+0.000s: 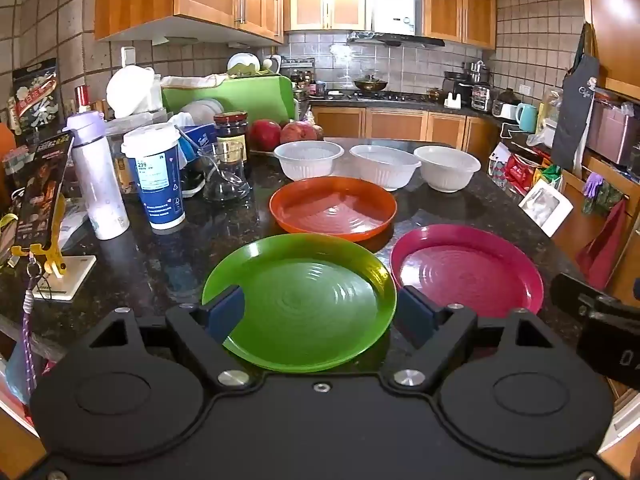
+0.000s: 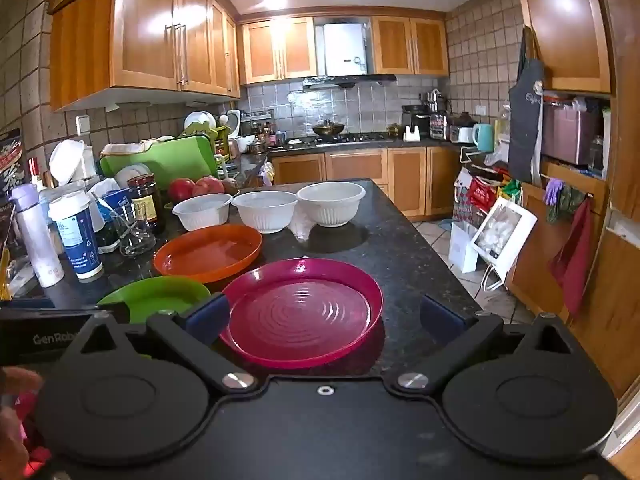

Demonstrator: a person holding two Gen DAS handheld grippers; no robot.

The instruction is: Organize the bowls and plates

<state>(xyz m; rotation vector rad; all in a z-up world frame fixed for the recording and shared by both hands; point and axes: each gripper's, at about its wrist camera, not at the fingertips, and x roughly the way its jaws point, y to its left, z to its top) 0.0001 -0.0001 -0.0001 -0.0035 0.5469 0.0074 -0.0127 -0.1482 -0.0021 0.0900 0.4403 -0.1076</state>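
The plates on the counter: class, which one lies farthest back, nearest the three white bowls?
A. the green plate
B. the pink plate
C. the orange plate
C: the orange plate lies just in front of the white bowls, while the green plate and pink plate lie nearer the grippers.

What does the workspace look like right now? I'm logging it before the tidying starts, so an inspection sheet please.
Surface: dark speckled counter, glossy.
Job's things: green plate, pink plate and orange plate lie apart, unstacked; three white bowls stand in a row behind them.
Clutter: cup, bottle, jar, glass, fruit at the counter's left.
Grippers: left gripper open around the green plate; right gripper open around the pink plate; neither pressing it.
Cables: nothing seen.
Surroundings: wooden cabinets, stove, apron.
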